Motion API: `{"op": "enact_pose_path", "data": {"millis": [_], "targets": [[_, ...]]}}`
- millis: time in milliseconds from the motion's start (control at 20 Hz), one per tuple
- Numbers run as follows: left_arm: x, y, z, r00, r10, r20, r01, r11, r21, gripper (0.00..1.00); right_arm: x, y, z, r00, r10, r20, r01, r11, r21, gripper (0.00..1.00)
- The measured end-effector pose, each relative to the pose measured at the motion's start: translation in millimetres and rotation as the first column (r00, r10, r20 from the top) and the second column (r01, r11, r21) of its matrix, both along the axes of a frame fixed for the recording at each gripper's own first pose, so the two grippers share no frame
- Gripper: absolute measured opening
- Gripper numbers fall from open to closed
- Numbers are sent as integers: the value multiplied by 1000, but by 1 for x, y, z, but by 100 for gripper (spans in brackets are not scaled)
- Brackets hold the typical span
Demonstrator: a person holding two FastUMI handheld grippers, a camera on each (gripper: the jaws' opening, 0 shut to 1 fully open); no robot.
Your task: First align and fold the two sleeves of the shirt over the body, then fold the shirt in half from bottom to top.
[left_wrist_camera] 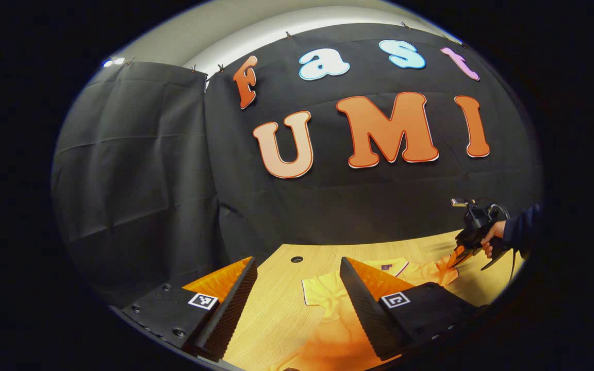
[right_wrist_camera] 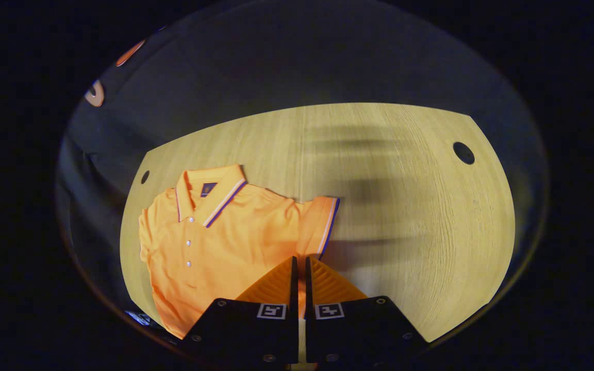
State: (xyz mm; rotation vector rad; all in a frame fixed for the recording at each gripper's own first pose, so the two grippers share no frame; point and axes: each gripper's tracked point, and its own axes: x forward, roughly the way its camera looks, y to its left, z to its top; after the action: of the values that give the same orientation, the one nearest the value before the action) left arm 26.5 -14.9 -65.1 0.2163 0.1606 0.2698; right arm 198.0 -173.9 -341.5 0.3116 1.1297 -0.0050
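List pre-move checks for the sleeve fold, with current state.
1. Flat shirt on table, front up: ok.
2. Open left gripper: ok.
3. Hold by left gripper on its side of the shirt: not ok, it is open above the shirt.
4. Placement of right gripper at the sleeve hem, fingers together: ok.
5. Fabric actually pinched by right gripper: cannot tell.
6. Fold of that sleeve over the body: not ok, it lies out sideways.

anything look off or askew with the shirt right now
The orange polo shirt lies crooked on the wooden table, collar tilted. Its striped-cuff sleeve is bunched where the right gripper pinches it; the left gripper is open.
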Motion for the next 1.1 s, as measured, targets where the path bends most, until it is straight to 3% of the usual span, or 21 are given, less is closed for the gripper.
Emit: {"op": "enact_pose_path", "data": {"millis": [150, 250, 350, 450, 500, 600, 650, 700, 800, 850, 900, 950, 1050, 1100], "targets": [[3, -2, -2, 1000, -3, -8, 3, 1000, 2, 99, 12, 33, 15, 997, 70, 42, -71, 997, 21, 4], [2, 1, -4, 1000, 7, -16, -6, 1000, 12, 99, 17, 34, 17, 993, 107, 58, -105, 994, -32, 2], [-1, 7, -7, 999, 21, -26, -21, 1000, 13, 99, 18, 15, 6, 996, 80, 41, -75, 992, -104, 2], [-4, 13, -12, 999, 35, -40, -34, 999, 6, 99, 5, -5, -13, 998, 48, -34, -51, 992, -115, 5], [-5, 16, -16, 998, 40, -49, -40, 999, 2, 99, 0, -18, -19, 998, 21, -60, -28, 992, -124, 22], [-5, 19, -25, 996, 50, -68, -51, 999, -15, 99, 0, -40, -33, 997, -19, -71, 7, 985, -172, 44], [-3, 19, -26, 996, 52, -76, -54, 998, -24, 99, -2, -45, -39, 996, -28, -89, 11, 984, -180, 48], [-2, 19, -28, 996, 52, -79, -54, 998, -28, 99, -2, -44, -43, 994, -26, -107, 7, 985, -174, 63], [-2, 18, -26, 996, 45, -79, -46, 999, -19, 99, -9, -46, -59, 990, -19, -140, -9, 981, -196, 58], [-1, 17, -26, 996, 41, -81, -42, 999, -11, 99, -11, -46, -65, 988, -22, -154, -9, 981, -196, 50], [0, 16, -27, 996, 39, -83, -40, 999, -7, 99, -15, -37, -69, 985, -23, -172, -5, 987, -161, 58], [1, 16, -27, 995, 38, -88, -39, 999, -6, 99, -11, -38, -71, 986, -32, -163, 4, 985, -171, 56], [4, 18, -30, 994, 41, -97, -43, 999, -13, 99, -10, -39, -75, 987, -39, -155, 9, 982, -190, 47], [5, 19, -32, 994, 42, -101, -45, 999, -19, 99, -10, -40, -72, 987, -45, -155, 17, 984, -178, 34]]}}
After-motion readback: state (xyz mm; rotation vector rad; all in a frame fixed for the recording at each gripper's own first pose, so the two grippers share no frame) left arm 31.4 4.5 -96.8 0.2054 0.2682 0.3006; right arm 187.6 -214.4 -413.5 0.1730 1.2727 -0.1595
